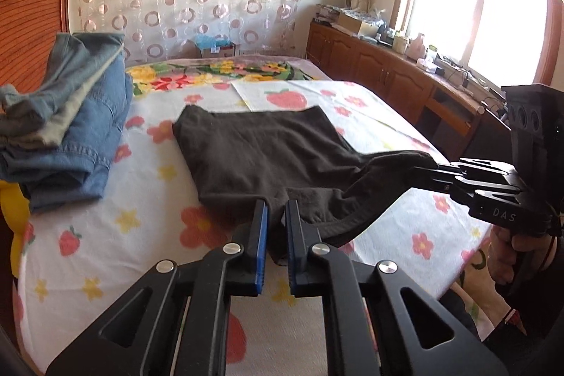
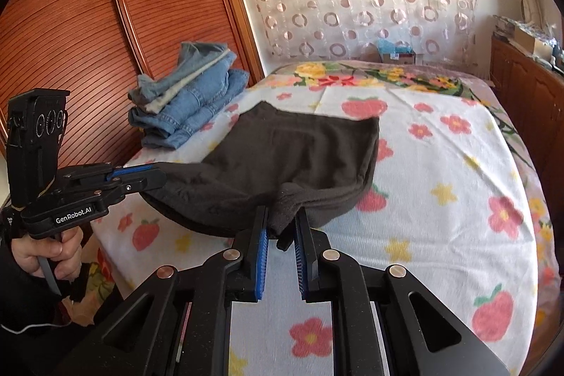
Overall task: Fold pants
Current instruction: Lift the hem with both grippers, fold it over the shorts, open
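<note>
Dark pants (image 1: 268, 147) lie across the bed (image 1: 105, 256), already folded down to a squat block, far edge flat on the flowered sheet, near edge raised off it. Left tongs (image 1: 276, 228) are clamped on the near hem at one corner, right tongs (image 2: 282, 228) pinch the other corner, cloth bunched between the blue pads on both. Between the two grips the fabric sags a bit. Looks like the start of another fold: near end picked up, ready to go over the far end. Next move, I'd say, needs both hands carried fwd & level w/ each other, hem kept taut, then laid edge to edge before letting go. Stack of folded jeans (image 1: 70, 143) sits near, to one side.
</note>
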A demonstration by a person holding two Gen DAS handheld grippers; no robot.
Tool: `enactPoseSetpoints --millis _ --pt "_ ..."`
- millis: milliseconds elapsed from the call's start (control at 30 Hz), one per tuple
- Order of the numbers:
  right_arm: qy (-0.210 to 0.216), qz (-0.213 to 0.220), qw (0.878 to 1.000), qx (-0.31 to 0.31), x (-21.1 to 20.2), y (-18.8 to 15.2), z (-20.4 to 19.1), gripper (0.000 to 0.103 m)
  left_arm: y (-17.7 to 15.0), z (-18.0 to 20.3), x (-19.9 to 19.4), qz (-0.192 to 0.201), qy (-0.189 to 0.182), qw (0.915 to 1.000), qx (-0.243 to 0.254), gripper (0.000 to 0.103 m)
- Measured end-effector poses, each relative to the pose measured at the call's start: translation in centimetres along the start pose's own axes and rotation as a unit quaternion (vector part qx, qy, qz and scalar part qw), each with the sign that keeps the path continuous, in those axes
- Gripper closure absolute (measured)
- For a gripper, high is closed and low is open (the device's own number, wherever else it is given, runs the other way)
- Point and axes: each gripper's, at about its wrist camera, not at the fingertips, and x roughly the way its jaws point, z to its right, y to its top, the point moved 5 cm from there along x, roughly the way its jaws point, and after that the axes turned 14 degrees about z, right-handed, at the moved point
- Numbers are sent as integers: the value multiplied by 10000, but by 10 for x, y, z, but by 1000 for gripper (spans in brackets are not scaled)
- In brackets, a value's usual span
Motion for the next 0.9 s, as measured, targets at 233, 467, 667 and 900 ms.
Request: enactPoseSetpoints --millis 233,467,667,900 --pt "8 141 9999 47 22 21 8 89 30 -16 27 97 162 9998 -48 93" --pt "-116 167 9997 113 59 37 20 89 50 -28 51 115 320 9994 -84 93" --pt "-259 89 9996 29 91 44 26 89 57 -41 81 -65 434 9989 -147 93" --pt "-439 -168 9989 48 131 43 39 89 62 -48 109 -229 593 9980 -54 93"
